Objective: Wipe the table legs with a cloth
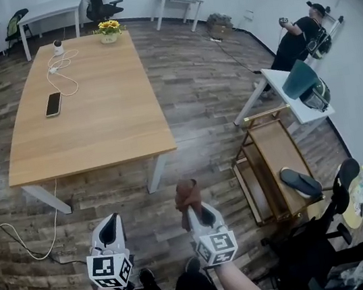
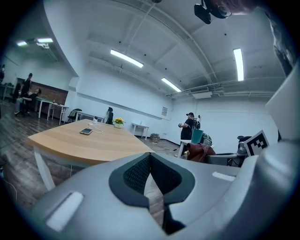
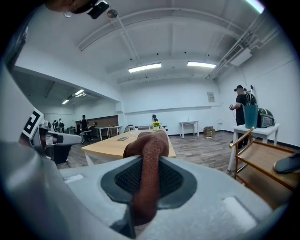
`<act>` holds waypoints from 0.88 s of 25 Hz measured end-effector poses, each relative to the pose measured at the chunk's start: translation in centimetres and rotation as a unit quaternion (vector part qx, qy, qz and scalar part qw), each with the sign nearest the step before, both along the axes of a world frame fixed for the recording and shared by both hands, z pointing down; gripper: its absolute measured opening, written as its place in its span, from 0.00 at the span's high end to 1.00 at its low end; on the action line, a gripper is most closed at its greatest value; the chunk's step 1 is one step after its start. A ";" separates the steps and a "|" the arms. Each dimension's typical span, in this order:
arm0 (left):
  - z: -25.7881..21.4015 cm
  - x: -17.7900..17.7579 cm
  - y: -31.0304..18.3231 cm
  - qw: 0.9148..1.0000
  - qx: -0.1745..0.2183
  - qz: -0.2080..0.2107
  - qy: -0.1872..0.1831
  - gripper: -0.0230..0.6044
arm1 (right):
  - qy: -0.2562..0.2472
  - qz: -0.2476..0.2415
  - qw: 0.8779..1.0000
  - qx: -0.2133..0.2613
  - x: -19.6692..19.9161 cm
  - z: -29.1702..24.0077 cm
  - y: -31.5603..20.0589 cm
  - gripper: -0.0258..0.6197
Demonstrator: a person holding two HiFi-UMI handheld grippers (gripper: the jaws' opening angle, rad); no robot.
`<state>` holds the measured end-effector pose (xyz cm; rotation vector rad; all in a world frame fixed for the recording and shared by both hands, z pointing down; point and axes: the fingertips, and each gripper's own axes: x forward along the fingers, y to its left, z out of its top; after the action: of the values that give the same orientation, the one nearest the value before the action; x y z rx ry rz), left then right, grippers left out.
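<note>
your right gripper (image 1: 193,208) is clenched on the rust-brown fabric cloth (image 1: 186,192), which stands up out of its jaws. the cloth is just off the near edge of the long light-wood table (image 1: 96,120), close to the white slanted leg (image 1: 156,173) at the table's near right corner but apart from it. your left gripper (image 1: 110,222) hangs beside the right one, also short of the table's near edge, its jaws pressed together on nothing. on the table top lie a flat black phone (image 1: 53,104) and a looped white cable (image 1: 64,74). a pot of yellow flowers (image 1: 108,29) stands at the table's far end, and a low wooden trolley (image 1: 273,160) stands off the table's right side.
</note>
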<state>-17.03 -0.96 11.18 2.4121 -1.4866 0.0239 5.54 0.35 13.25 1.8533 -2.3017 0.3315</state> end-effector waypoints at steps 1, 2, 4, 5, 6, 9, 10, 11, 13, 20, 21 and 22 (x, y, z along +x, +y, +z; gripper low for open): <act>-0.1 0.0 0.5 1.000 0.001 0.000 0.002 0.93 | -0.001 -0.001 1.000 -0.001 -0.2 -0.1 0.4 0.86; -0.2 -0.1 1.0 1.000 0.001 -0.001 0.002 0.93 | -0.003 -0.002 1.000 0.000 -0.4 -0.3 0.8 0.86; -0.5 -0.2 2.1 1.000 0.002 -0.006 0.003 0.93 | -0.010 -0.006 1.000 0.003 -0.9 -0.7 1.5 0.86; -0.6 -0.2 2.7 1.000 0.001 -0.010 0.005 0.93 | -0.012 -0.010 1.000 0.005 -1.2 -1.0 2.0 0.86; -0.7 -0.2 3.5 1.000 0.000 -0.014 0.007 0.93 | -0.012 -0.019 1.000 0.006 -1.4 -1.3 2.5 0.86; -0.6 0.6 6.2 1.000 -0.001 -0.023 0.008 0.93 | -0.004 -0.054 0.998 0.007 -2.2 -1.3 4.8 0.86; -0.5 1.1 7.3 1.000 -0.002 -0.023 0.005 0.93 | -0.002 -0.064 0.998 0.006 -2.3 -1.3 5.8 0.86; -0.3 1.6 8.3 1.000 -0.004 -0.024 0.002 0.93 | -0.002 -0.072 0.997 0.006 -2.3 -1.3 6.8 0.86; -0.2 2.7 10.4 1.000 -0.007 -0.025 0.002 0.93 | -0.003 -0.084 0.996 0.007 -2.1 -1.4 8.8 0.86; -1.4 4.7 18.1 0.999 0.008 -0.038 -0.009 0.93 | -0.032 -0.113 0.993 0.007 -0.9 -1.4 16.0 0.86; -1.3 4.5 19.1 0.999 0.009 -0.046 -0.012 0.93 | -0.035 -0.117 0.993 0.009 -0.9 -1.6 16.9 0.86; -1.3 4.3 20.0 0.999 0.008 -0.052 -0.014 0.93 | -0.034 -0.121 0.992 0.010 -1.0 -1.8 17.7 0.86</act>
<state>-12.73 19.06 9.92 2.3525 -1.6288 0.0244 4.58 18.09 11.44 1.5704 -2.5491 0.3411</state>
